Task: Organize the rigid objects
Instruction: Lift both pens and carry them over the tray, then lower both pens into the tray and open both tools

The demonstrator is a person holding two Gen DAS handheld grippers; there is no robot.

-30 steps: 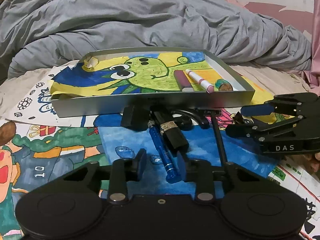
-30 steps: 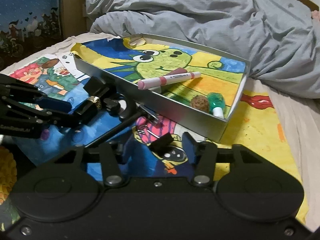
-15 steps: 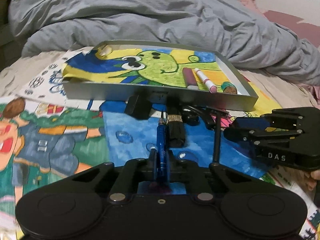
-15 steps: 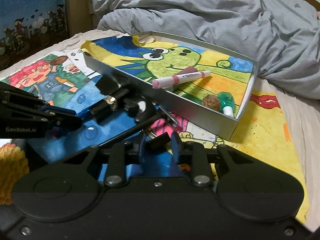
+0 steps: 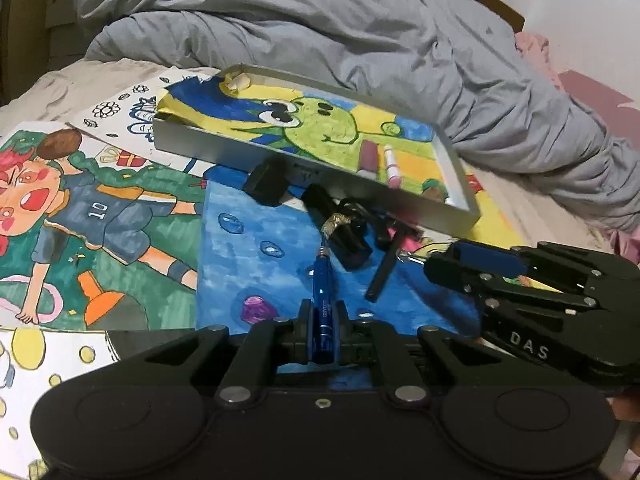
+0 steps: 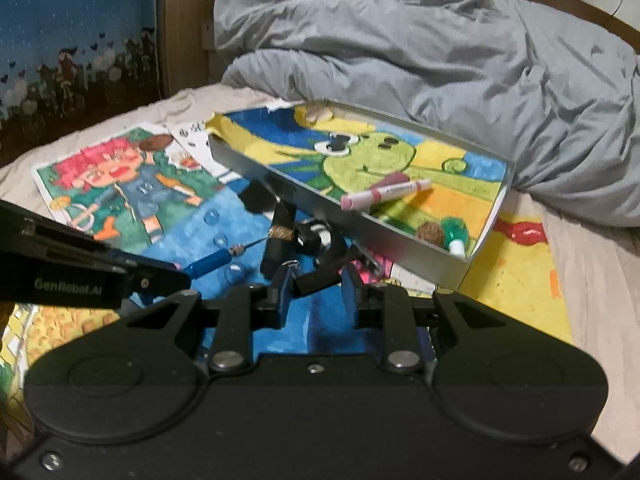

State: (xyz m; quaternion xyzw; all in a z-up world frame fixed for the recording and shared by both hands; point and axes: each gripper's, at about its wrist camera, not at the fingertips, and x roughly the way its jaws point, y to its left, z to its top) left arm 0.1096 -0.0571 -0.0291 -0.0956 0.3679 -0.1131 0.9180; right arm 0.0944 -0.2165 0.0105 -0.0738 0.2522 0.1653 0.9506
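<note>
My left gripper (image 5: 324, 314) is shut on the handle of a blue screwdriver (image 5: 323, 280), whose tip points at the silver tray (image 5: 224, 146). From the right wrist view the blue screwdriver (image 6: 216, 260) sticks out of the left gripper (image 6: 182, 276). My right gripper (image 6: 316, 290) is shut on a small black clip (image 6: 318, 280) with a wire loop. In the left wrist view the right gripper (image 5: 430, 264) hangs at the right, just in front of the tray. The tray (image 6: 320, 202) holds a pink marker (image 6: 384, 194), a cork (image 6: 430, 232) and a green-capped piece (image 6: 454, 230).
A black tube with a gold band (image 5: 340, 228), a black block (image 5: 266, 186) and a black rod (image 5: 384, 268) lie on the blue drawing (image 5: 256, 248) before the tray. Coloured drawings cover the bed. A grey duvet (image 5: 320, 40) is heaped behind the tray.
The left jaws closed on the blue screwdriver and the right jaws on the black clip. Both grippers then rose and drew back a little, and the left one rolled.
</note>
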